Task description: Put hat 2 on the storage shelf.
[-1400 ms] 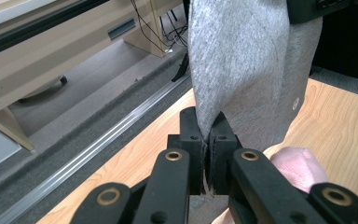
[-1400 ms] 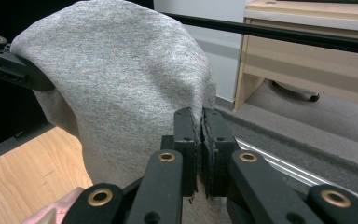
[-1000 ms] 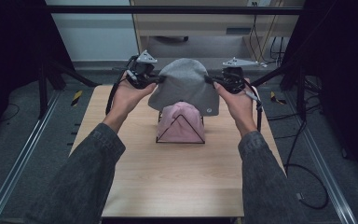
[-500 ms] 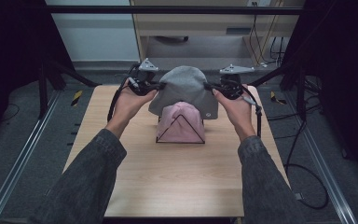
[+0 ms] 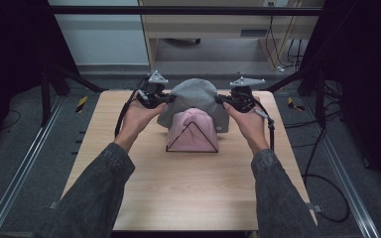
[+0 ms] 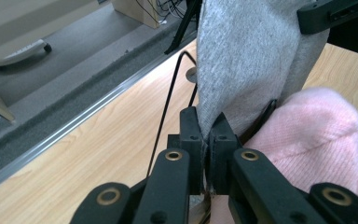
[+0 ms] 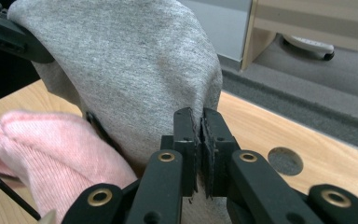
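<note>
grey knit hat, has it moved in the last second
Yes: the grey knit hat has shifted toward the table's far edge, uncovering more of the pink hat.

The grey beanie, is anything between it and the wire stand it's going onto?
Yes. A pink beanie already covers the black wire stand, right under the grey beanie. The left gripper and right gripper each pinch its rim.

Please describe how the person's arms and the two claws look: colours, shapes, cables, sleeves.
Both forearms wear dark grey denim-like sleeves. The left claw and right claw have black blocky jaws with brass-coloured rivets. A grey three-cornered plate tops each; black cables trail away.
</note>
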The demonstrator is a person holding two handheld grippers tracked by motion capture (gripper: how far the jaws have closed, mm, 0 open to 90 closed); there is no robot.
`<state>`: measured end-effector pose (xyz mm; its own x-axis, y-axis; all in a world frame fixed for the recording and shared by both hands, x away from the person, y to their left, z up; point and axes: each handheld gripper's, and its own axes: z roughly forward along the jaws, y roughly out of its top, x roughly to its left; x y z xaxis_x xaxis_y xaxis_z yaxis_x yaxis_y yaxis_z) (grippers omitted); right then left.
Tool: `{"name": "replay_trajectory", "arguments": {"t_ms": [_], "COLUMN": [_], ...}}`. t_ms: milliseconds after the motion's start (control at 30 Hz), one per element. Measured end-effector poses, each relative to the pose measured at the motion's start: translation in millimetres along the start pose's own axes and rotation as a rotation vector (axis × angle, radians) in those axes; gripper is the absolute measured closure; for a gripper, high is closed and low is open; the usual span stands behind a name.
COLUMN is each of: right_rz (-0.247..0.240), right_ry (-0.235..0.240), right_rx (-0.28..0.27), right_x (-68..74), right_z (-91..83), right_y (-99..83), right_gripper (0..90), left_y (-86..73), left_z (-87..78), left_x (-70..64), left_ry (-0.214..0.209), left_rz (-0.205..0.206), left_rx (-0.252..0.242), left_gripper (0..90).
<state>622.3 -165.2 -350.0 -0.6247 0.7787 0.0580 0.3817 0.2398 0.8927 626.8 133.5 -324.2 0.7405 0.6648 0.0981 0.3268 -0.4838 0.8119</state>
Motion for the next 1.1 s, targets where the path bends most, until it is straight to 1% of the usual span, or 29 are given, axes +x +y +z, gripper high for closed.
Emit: {"name": "replay_trajectory", "arguments": {"t_ms": [67,167,267,333,400,500,533,567,600,633,667,733,767,833,933,1033,1067,1100], "right_rz": [0.002,-0.012,-0.013,-0.003,0.010,0.008,0.004,0.000,0.007,0.013,0.013,0.041,0.046,0.037,0.044,0.044,0.039,0.038], "right_ry": [0.005,0.006,0.002,0.003,0.004,0.003,0.002,0.003,0.003,0.002,-0.002,0.006,0.006,0.000,0.002,-0.006,-0.009,-0.010], "right_rx": [0.009,0.033,0.047,0.046,0.063,0.084,0.094,0.090,0.089,0.094,0.100,0.094,0.097,0.109,0.120,0.130,0.132,0.129], "right_x": [-0.2,0.2,1.1,0.4,0.3,1.3,2.2,2.3,2.4,2.4,2.0,1.3,1.9,3.5,5.5,7.5,8.1,8.2], "right_z": [2.9,6.3,7.9,8.8,10.9,14.4,15.0,15.3,15.1,15.2,15.5,15.7,15.9,17.5,20.1,22.1,21.8,21.1], "right_y": [-3.9,-7.5,-9.6,-12.2,-16.6,-23.3,-24.4,-25.3,-26.0,-26.6,-27.2,-28.8,-29.3,-30.5,-32.4,-31.9,-31.5,-31.4], "right_gripper": [85.8,85.7,85.7,85.7,85.7,85.8,85.8,85.8,85.7,85.7,85.7,85.8,85.8,85.8,85.7,84.7,82.4,78.2], "left_y": [-3.3,-8.1,-12.9,-16.8,-21.5,-28.8,-31.0,-32.6,-33.5,-33.6,-33.5,-34.1,-35.1,-38.3,-42.4,-44.0,-43.9,-43.6], "left_z": [2.4,5.4,7.6,9.6,12.7,17.3,18.0,18.4,18.9,19.1,19.2,19.4,19.9,21.4,22.8,23.2,22.7,21.6], "left_x": [-0.2,-1.5,-1.6,-1.7,-3.3,-4.9,-4.4,-3.7,-4.1,-4.4,-5.4,-6.9,-7.9,-8.7,-6.7,-6.4,-6.6,-7.1], "left_ry": [-0.001,-0.002,-0.006,-0.009,-0.011,-0.010,-0.012,-0.016,-0.019,-0.015,-0.009,-0.008,-0.009,-0.008,-0.004,-0.006,0.003,0.013], "left_rz": [-0.001,-0.007,-0.013,-0.021,-0.018,-0.015,-0.028,-0.037,-0.041,-0.032,-0.031,-0.037,-0.036,-0.034,-0.041,-0.053,-0.053,-0.048], "left_rx": [0.008,0.013,0.022,0.031,0.043,0.058,0.055,0.052,0.053,0.062,0.065,0.061,0.062,0.075,0.084,0.081,0.082,0.075], "left_gripper": [87.3,87.4,87.4,87.3,87.3,87.3,87.3,87.3,87.4,87.3,87.3,87.3,87.3,87.2,87.0,83.9,80.9,77.5]}}
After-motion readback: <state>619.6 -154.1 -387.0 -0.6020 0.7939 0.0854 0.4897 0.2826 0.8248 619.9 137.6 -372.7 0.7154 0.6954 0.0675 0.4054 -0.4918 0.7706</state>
